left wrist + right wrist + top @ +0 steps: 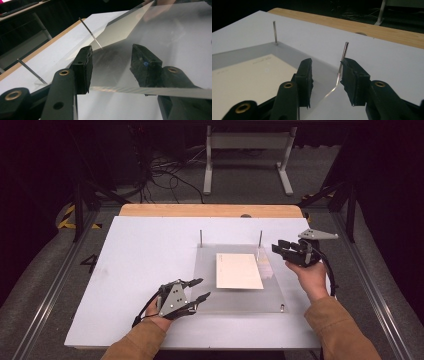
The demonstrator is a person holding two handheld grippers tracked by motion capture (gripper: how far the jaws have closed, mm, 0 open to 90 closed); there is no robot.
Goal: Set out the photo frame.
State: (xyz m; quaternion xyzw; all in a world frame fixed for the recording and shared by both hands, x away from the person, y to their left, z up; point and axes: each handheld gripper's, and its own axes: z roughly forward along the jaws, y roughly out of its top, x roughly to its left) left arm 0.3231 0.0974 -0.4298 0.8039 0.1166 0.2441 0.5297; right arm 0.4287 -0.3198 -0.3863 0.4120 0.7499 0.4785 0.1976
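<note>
A clear plastic plate point(270, 295) lies on the white board point(145, 250) with a cream sheet point(239, 270) at its middle. Two thin metal pins point(201, 237) point(260, 237) stand at its far corners. My left gripper point(200, 289) is open at the plate's near left edge. In the left gripper view that edge point(150, 90) crosses in front of the spread jaws of the left gripper point(111, 53). My right gripper point(276, 247) is open at the far right corner. Its own view shows the right gripper point(327, 65) straddling that corner, the pin point(344, 55) beside its right jaw.
The board rests on a wooden table point(210, 210). Beyond the table's far edge, a white metal stand point(247, 150) and loose cables point(160, 170) sit on the dark floor. Dark frame legs point(77, 210) flank the table. Bare board lies left of the plate.
</note>
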